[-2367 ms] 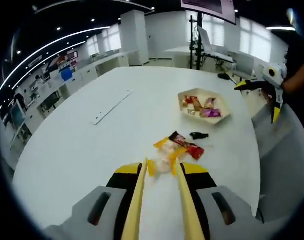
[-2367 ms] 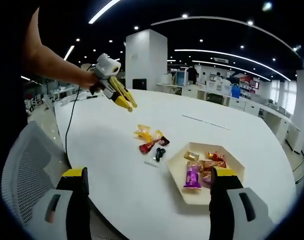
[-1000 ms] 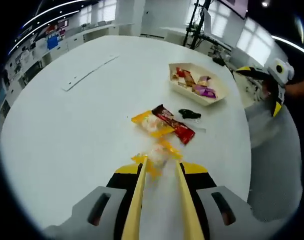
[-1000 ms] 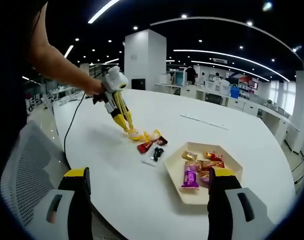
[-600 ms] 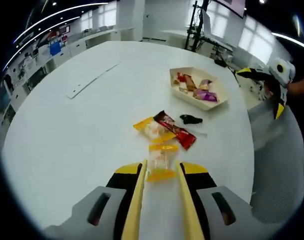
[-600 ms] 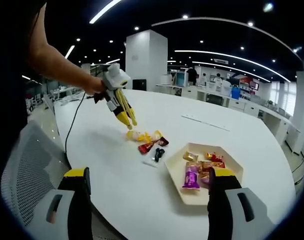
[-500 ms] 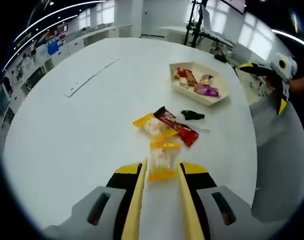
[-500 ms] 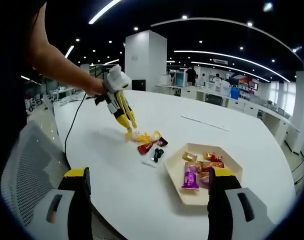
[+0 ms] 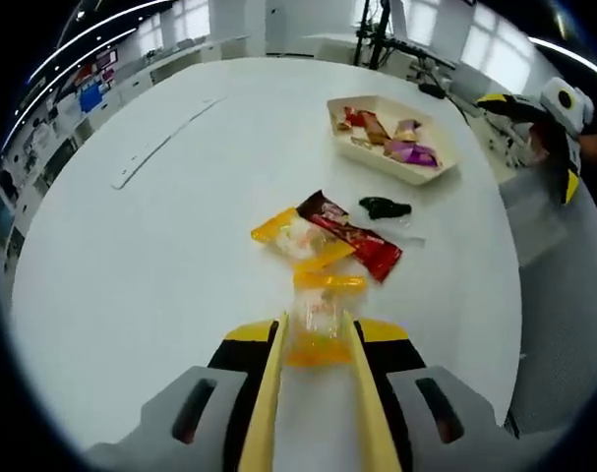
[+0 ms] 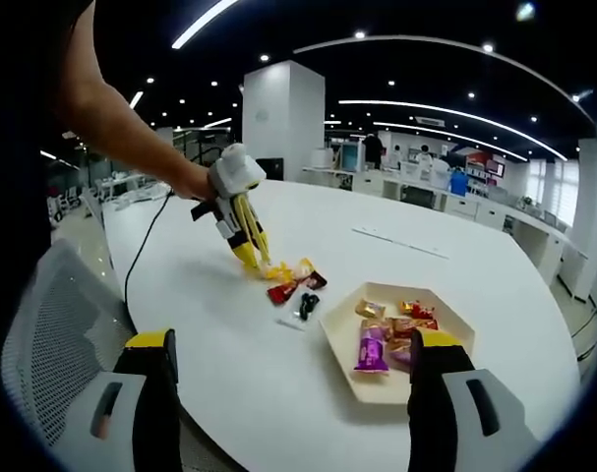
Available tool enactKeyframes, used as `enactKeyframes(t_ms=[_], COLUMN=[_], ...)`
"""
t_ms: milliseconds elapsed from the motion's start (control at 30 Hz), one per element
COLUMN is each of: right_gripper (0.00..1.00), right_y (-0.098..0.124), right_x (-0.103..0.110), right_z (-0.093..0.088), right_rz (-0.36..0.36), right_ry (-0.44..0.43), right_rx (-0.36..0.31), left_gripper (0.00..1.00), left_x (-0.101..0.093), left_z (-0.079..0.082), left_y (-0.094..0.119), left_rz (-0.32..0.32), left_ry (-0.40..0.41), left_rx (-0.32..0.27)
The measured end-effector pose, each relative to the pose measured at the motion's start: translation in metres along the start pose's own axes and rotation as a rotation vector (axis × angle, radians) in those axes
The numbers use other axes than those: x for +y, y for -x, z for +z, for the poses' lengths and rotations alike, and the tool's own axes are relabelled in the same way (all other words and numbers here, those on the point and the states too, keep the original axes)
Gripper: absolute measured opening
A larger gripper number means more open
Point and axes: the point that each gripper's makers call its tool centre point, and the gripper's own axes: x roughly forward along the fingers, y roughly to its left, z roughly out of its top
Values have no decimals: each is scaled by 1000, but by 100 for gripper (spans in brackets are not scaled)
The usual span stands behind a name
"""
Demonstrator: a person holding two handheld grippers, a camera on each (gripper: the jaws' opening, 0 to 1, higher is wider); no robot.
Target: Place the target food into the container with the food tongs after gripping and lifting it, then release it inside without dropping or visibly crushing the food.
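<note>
While right gripper gapes wide, left gripper nips yellow candy packet, lengthwise along jaws.

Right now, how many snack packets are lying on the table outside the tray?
4: a clear yellow-ended packet between the left gripper tips, a yellow packet, a red bar beside it, and a small dark packet nearer the tray.

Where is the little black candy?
In the left gripper view, the black candy lies on the white table, between the red wrapper and the tray.

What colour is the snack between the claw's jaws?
Clear packet with yellow-orange ends, best in the left gripper view.
</note>
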Motion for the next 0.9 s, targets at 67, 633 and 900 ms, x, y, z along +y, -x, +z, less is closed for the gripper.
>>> enactKeyframes(t_ms=[67, 633, 900], right_gripper=[96, 96, 97], right_y=[0, 1, 2], right_x=[1, 1, 0], right_z=[0, 1, 4], right_rz=[3, -1, -7], right_ry=[0, 2, 0], right_rx=[1, -5, -21], left_gripper=[23, 19, 18], left_x=[-1, -1, -1], left_z=[-2, 17, 31], left_y=[-2, 23, 35], left_rz=[11, 40, 55], left_ry=[-31, 19, 27], left_rx=[10, -56, -86])
